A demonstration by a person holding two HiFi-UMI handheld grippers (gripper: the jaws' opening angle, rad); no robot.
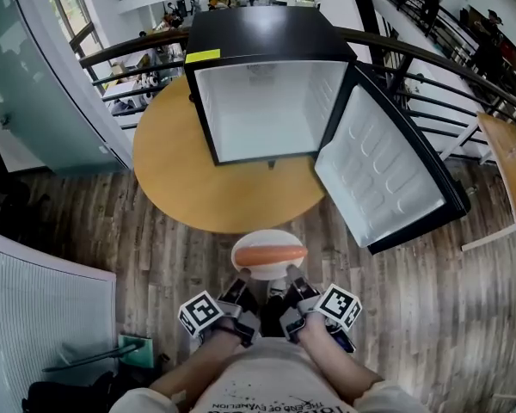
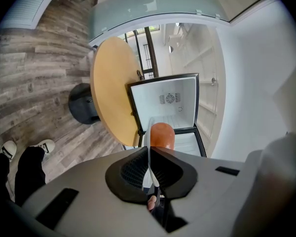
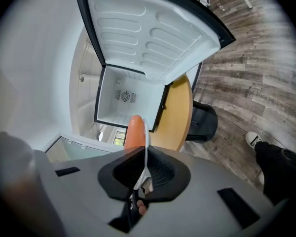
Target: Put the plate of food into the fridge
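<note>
A white plate carrying an orange sausage hangs above the wooden floor, just short of the round table. My left gripper is shut on the plate's near left rim, and my right gripper is shut on its near right rim. Seen edge-on, the plate is pinched between the left jaws, the sausage beyond it. The right gripper view shows the same plate and sausage. Ahead stands the black mini fridge with its white inside bare and its door swung open to the right.
The fridge sits on a round wooden table with a dark base. A curved dark railing runs behind it. A white ribbed panel stands at left, another wooden table at right. My shoes show on the plank floor.
</note>
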